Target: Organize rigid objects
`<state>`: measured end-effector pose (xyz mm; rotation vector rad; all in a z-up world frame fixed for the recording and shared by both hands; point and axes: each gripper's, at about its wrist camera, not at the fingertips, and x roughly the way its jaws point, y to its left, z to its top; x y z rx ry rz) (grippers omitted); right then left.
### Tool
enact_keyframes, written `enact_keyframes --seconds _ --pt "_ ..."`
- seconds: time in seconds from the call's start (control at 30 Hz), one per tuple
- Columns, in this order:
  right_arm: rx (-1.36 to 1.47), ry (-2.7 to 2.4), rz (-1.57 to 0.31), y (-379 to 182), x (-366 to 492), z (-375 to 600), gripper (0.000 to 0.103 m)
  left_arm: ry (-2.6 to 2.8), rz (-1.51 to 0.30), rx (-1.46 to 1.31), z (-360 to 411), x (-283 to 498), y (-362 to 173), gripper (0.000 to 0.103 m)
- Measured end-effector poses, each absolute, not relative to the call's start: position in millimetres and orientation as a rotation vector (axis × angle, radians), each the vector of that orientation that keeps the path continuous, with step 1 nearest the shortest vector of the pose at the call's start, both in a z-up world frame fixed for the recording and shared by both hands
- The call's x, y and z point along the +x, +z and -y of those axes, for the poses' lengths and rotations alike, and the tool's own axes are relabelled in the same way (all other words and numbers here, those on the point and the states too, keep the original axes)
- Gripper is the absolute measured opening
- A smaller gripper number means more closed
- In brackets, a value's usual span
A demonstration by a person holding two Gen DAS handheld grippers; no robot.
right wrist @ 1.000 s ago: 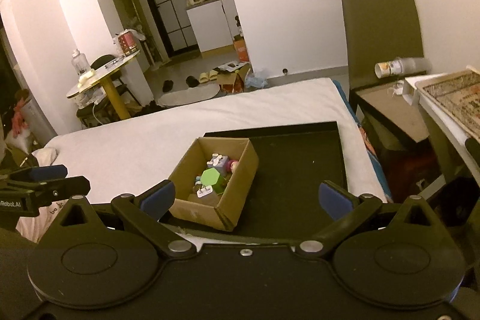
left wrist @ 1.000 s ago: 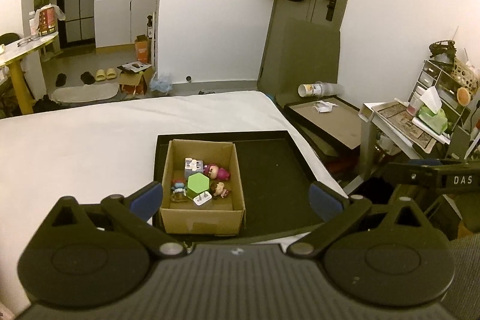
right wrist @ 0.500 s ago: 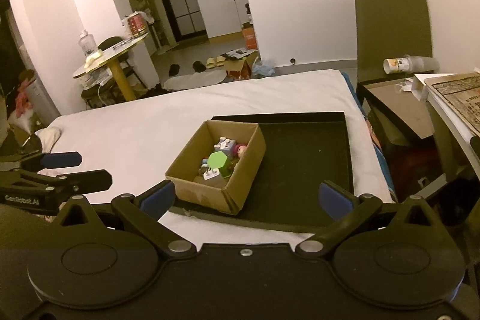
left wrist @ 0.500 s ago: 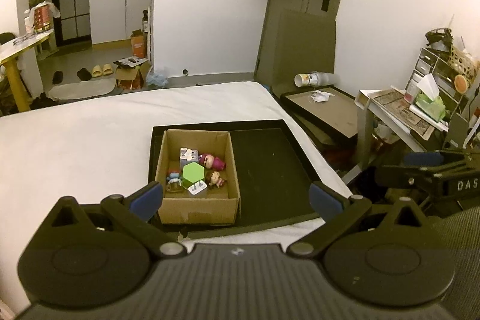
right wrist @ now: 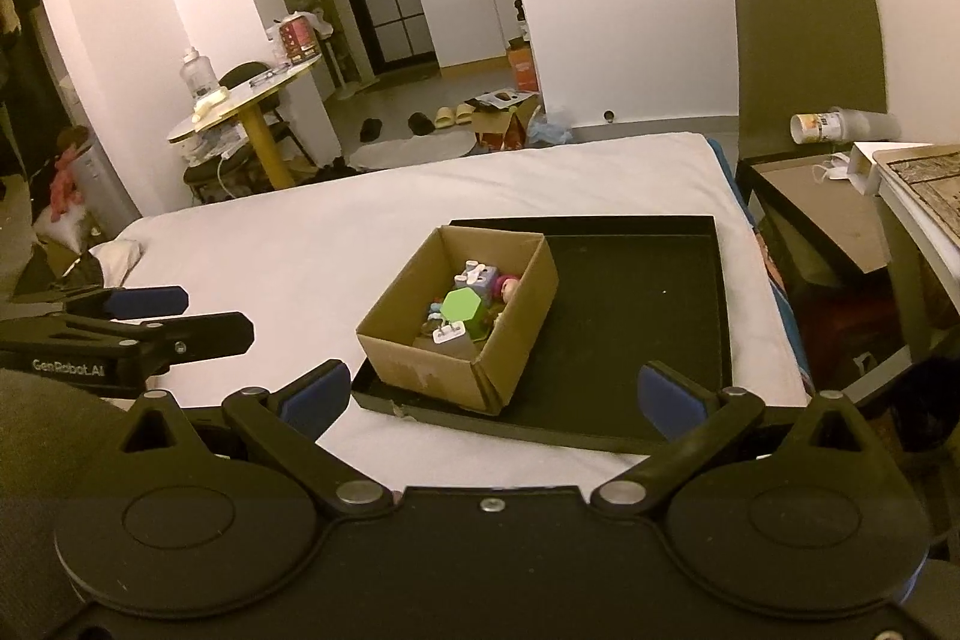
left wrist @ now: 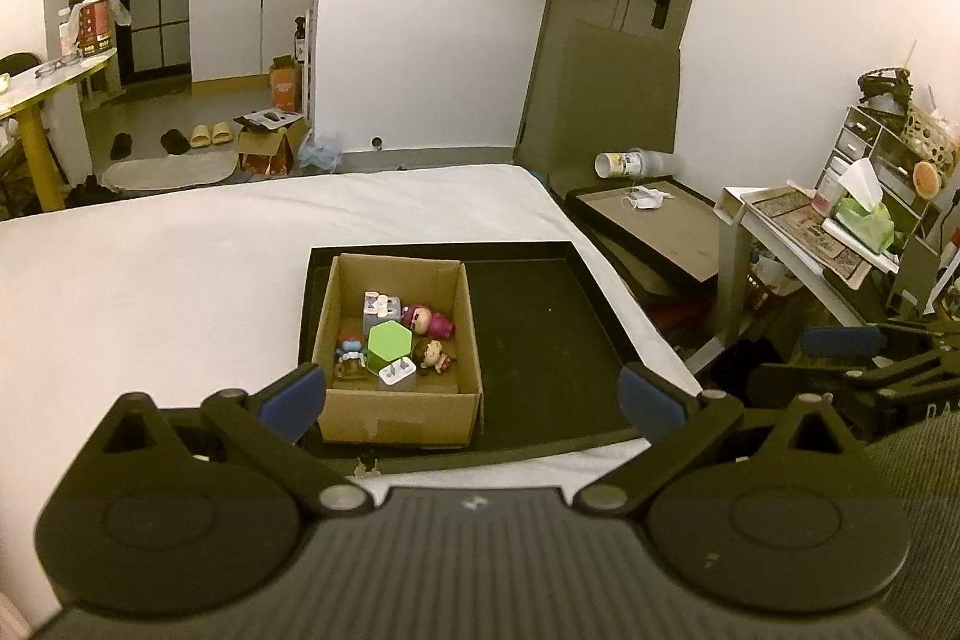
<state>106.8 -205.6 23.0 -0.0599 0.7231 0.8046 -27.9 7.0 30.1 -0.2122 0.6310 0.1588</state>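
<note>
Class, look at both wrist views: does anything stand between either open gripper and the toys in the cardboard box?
Only the cardboard box near wall; the toys are reachable from above for the left gripper and right gripper.

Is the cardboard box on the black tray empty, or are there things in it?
Not empty. The cardboard box stands open-topped on the black tray and holds several small things, among them a green hexagonal block and small figurines.

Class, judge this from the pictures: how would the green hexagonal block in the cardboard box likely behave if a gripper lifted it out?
The green hexagonal block looks rigid, with flat faces, so it should probably grip firmly and not roll. It sits packed among small figurines and a white plug adapter inside the cardboard box, so lifting it may nudge them. It is probably light.
</note>
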Motion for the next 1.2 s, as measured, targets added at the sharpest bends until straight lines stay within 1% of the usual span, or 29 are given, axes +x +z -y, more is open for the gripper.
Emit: enact_keyframes --seconds 1.2 --pt "-0.076 0.807 -0.742 23.2 103.2 204.6 0.103 0.155 -0.641 -0.217 -4.4 -25.6 29.5 0.103"
